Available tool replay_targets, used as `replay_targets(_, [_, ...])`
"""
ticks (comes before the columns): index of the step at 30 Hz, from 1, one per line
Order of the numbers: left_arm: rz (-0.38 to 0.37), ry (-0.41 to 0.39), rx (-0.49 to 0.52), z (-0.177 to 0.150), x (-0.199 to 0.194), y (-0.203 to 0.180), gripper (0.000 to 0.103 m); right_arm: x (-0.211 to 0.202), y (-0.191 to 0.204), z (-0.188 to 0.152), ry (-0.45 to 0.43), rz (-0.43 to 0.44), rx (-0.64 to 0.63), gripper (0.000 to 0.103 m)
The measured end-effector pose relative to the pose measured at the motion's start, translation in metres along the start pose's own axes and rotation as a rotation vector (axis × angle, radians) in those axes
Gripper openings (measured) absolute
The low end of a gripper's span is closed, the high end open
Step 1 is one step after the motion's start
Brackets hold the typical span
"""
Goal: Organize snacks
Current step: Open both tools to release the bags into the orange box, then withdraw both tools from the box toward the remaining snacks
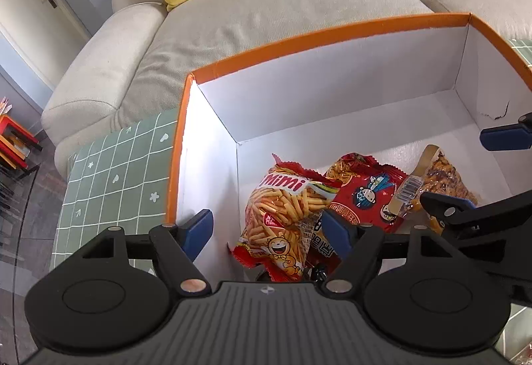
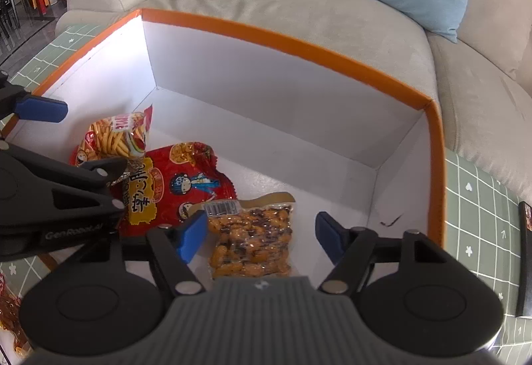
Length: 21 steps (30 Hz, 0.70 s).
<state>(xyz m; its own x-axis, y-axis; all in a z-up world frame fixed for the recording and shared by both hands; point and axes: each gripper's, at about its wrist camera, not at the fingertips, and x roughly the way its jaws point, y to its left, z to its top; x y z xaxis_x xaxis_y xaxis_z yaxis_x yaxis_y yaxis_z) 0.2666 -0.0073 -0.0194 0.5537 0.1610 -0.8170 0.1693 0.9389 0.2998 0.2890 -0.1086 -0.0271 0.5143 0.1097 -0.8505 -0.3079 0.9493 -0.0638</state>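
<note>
both grippers, left gripper (image 1: 267, 233) and right gripper (image 2: 261, 237), hung released over three snack packets inside the orange-rimmed box (image 1: 332, 32), best withdrawn straight up without snagging packets.

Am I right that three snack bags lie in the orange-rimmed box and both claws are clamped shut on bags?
Not quite. Three bags do lie in the box: Mimi sticks, a red bag and nuts. But both wrist views show the left claw and right claw open, holding nothing.
</note>
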Motion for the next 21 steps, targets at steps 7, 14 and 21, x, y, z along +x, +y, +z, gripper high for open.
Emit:
replay_targets(7, [-0.045, -0.034, -0.112, 0.0, -0.014, 0.016, 0.093, -0.012, -0.01, 0.0, -0.013, 0.002, 0.046, 0.081])
replay_targets(14, [-0.163, -0.059, -0.238, -0.003, -0.037, 0.034, 0.093, -0.038, -0.017, -0.008, -0.082, 0.016, 0.101, 0.091])
replay_targets(21, [-0.2, -0.164, -0.277, -0.02, -0.07, 0.043, 0.093, -0.073, -0.016, -0.023, -0.174, 0.014, 0.138, 0.094])
